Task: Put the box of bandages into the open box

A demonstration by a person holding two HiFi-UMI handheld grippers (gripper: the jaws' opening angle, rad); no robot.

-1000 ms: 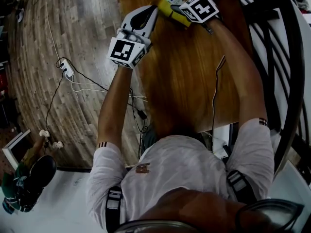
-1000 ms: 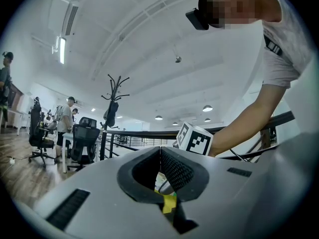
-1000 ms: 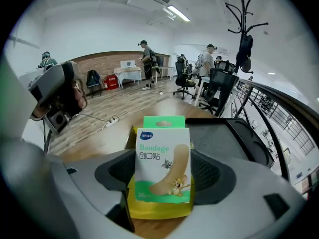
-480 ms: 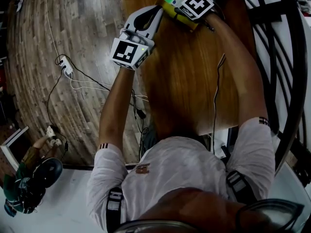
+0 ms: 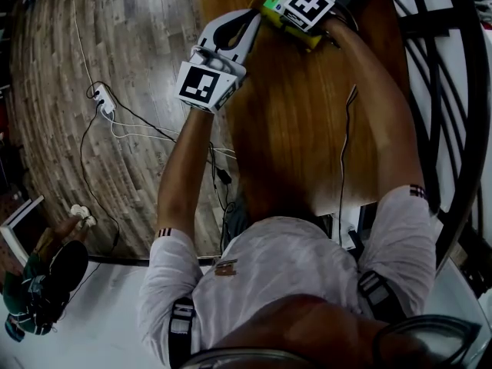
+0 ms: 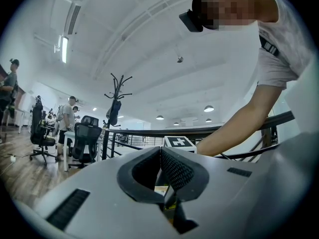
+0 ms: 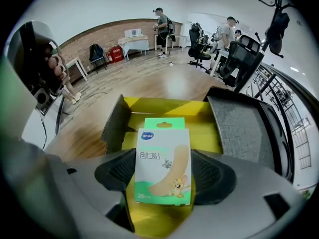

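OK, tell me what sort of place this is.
Probably an open-plan office or lab: office chairs, a desk with people near it by a brick wall, and a coat stand.

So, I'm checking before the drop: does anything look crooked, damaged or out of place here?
Nothing stands out. The bandage box sits straight, its face intact, between the jaws of the right gripper, just above the open yellow box.

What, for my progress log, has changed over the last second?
The right claw, shut on the bandage box, edged forward over the yellow open box. Nothing was let go or newly grasped. The left claw stayed shut near the table's left edge.
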